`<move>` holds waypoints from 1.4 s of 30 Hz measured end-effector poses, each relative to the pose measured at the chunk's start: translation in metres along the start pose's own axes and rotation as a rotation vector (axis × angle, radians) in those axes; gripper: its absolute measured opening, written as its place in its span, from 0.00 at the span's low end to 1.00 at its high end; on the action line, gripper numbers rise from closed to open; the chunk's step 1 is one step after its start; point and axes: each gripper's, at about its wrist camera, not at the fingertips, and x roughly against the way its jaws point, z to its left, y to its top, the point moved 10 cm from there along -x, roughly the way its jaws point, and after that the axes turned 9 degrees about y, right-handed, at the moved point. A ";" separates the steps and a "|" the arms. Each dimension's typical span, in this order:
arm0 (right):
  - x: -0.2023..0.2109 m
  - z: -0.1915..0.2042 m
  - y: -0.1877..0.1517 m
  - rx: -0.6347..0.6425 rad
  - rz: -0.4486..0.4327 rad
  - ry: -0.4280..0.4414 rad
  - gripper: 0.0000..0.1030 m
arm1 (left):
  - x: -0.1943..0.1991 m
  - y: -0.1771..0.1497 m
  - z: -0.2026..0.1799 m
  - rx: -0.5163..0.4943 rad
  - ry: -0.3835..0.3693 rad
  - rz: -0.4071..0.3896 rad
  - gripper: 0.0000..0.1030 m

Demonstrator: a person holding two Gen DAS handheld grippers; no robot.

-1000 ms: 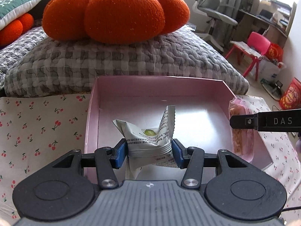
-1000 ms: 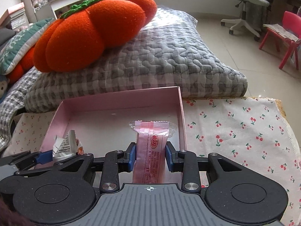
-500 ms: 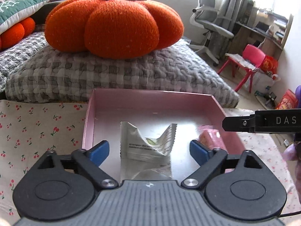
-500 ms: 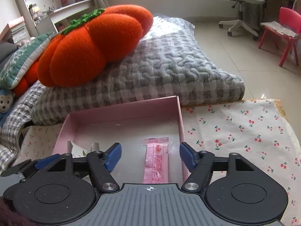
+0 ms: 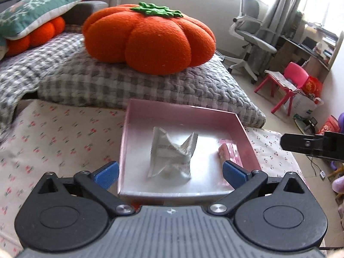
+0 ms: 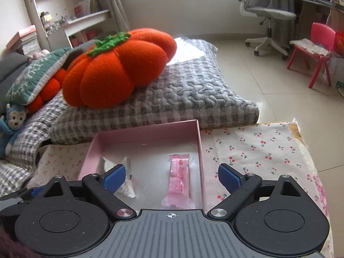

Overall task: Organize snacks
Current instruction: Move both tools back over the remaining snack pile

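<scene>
- Fingers (image 5: pixel 107 172) of the left gripper (image 5: pixel 171 173) spread wide, blue pads flanking the near wall of the pink box (image 5: pixel 163 110), nothing between them.
- Fingers (image 6: pixel 115 175) of the right gripper (image 6: pixel 172 177) likewise spread wide and empty, poised above the near edge of the same box (image 6: pixel 148 129).
- Seen from the left wrist: white snack packet (image 5: pixel 172 154) lying crumpled on the box floor, roughly at centre, with its sealed ends sticking up.
- Pink snack bar (image 6: pixel 179 180) lying flat along the right-hand wall at 3 o'clock in the box, long axis running from 6 to 12 o'clock; only its end visible from the left wrist (image 5: pixel 228 150).
- From the right wrist, white packet (image 6: pixel 128 178) at 9 o'clock of the pink bar, clearly apart from it, partly hidden behind the left pad.
- Nothing else visible inside the box; far half, toward 12 o'clock, bare.
- Box resting on the cherry-print cloth (image 6: pixel 258 148) covering the table, with a grey quilt (image 5: pixel 150 86) and an orange pumpkin cushion (image 5: pixel 150 38) beyond at 12 o'clock.
- Judged progress: two snacks in the box and both released, so that much looks done.
- No other loose snacks on the visible cloth; impossible to say whether more wait outside both views.
- Possibly left: fetching further snacks, or straightening the crumpled packet beside the bar.
</scene>
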 end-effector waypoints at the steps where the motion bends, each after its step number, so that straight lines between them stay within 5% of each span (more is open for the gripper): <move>1: 0.006 0.004 -0.003 0.008 -0.006 0.005 0.94 | 0.003 -0.003 0.002 0.000 0.007 0.006 1.00; 15: 0.031 0.028 -0.046 0.125 -0.007 0.006 0.98 | 0.017 -0.043 0.038 -0.056 0.136 0.043 1.00; 27: 0.011 0.017 -0.104 0.144 0.044 0.035 0.98 | -0.001 -0.074 0.090 0.140 0.209 0.127 1.00; 42: -0.015 -0.026 -0.120 0.057 0.023 0.121 0.98 | -0.027 -0.096 0.070 0.158 0.097 0.205 0.91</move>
